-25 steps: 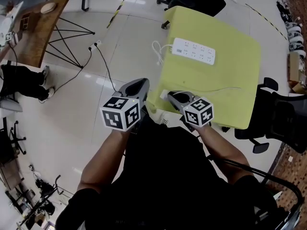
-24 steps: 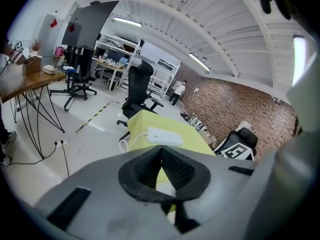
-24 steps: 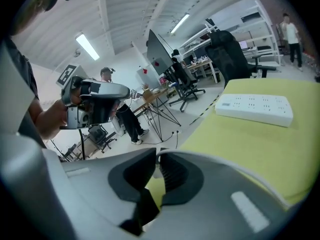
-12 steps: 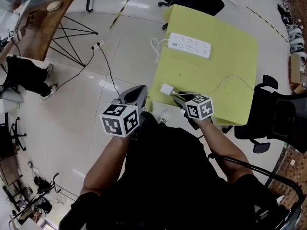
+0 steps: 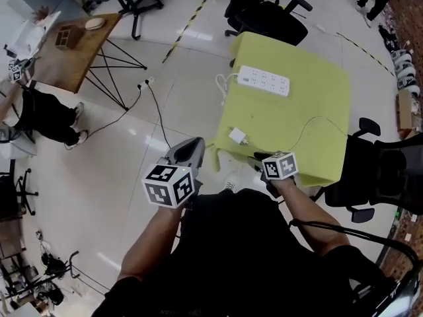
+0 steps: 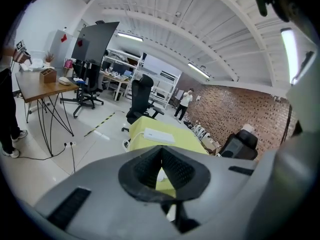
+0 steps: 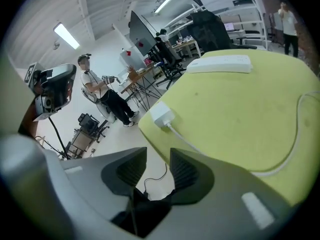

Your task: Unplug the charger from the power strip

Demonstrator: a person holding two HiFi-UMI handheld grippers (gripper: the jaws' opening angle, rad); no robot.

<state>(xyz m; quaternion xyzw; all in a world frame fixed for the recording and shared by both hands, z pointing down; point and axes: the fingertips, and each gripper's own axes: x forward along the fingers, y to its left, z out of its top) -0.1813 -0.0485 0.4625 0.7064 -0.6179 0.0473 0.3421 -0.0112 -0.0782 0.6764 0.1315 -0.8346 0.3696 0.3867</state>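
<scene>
The white charger (image 5: 238,137) lies on the yellow-green table (image 5: 310,150) near its front left corner, with its thin white cable (image 5: 310,121) trailing to the right. It is unplugged, well apart from the white power strip (image 5: 264,81) at the table's far side. My right gripper (image 5: 259,157) hovers just short of the table's near edge, behind the charger (image 7: 162,115). Its jaws have just been opening and stand open (image 7: 159,156) with nothing between them. My left gripper (image 5: 193,142) hangs over the floor to the left of the table, its tips (image 6: 161,151) shut together and empty.
Black office chairs stand beyond the table (image 5: 264,12) and at its right (image 5: 380,170). The strip's white cord (image 5: 221,78) hangs off the table's left edge. A wooden desk (image 5: 73,45), a floor socket with a black lead (image 5: 145,84) and a person (image 5: 39,111) are at the left.
The right gripper let go of the charger, which now lies on the table, and drew back towards me. The left gripper also drew back and to the left.
</scene>
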